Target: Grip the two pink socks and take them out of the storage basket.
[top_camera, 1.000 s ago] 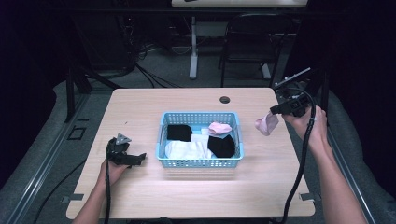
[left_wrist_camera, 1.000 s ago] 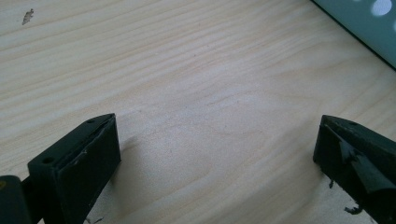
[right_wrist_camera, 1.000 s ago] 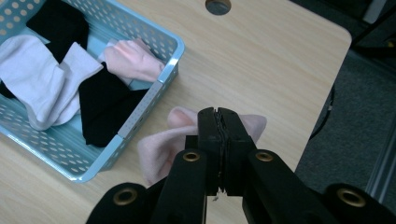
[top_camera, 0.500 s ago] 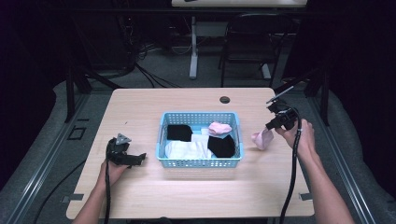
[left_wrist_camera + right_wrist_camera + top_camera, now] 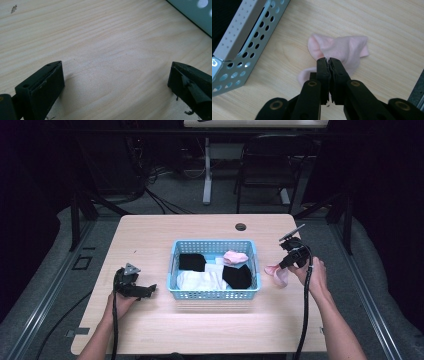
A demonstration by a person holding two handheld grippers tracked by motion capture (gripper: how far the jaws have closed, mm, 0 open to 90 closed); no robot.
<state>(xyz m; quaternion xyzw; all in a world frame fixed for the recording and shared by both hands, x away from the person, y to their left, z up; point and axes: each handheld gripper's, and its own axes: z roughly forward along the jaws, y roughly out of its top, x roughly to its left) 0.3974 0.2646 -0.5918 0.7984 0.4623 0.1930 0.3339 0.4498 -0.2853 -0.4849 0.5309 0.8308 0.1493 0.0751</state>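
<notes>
The right gripper (image 5: 286, 263), seen in the right half of the high view, has its 2 black jaws pressed together on the small pale pink fabric sock (image 5: 278, 274), and the right gripper view shows the cloth pinched right at their tips. The jaws have just been opening by a hair, yet the sock (image 5: 342, 48) is between them and looks caught. It lies crumpled on the light wooden table (image 5: 150, 235), just beside the right-hand wall of the blue perforated plastic basket (image 5: 172, 265), touching the wood but apart from the basket as far as I can tell. In the right gripper view the sock spreads out beyond the jaw tips toward the upper right of the frame, with a fold trailing back to lower left, so its long axis runs slantwise across the jaws rather than along them; the basket's corner (image 5: 242, 45) sits in the upper left. That is what the next move turns on, I would judge: the cloth already rests on the table, so letting go needs little more than parting the jaws. The left gripper (image 5: 136, 289) rests low at the left of the high view, well apart from the sock, jaws standing wide with bare wood between them.
</notes>
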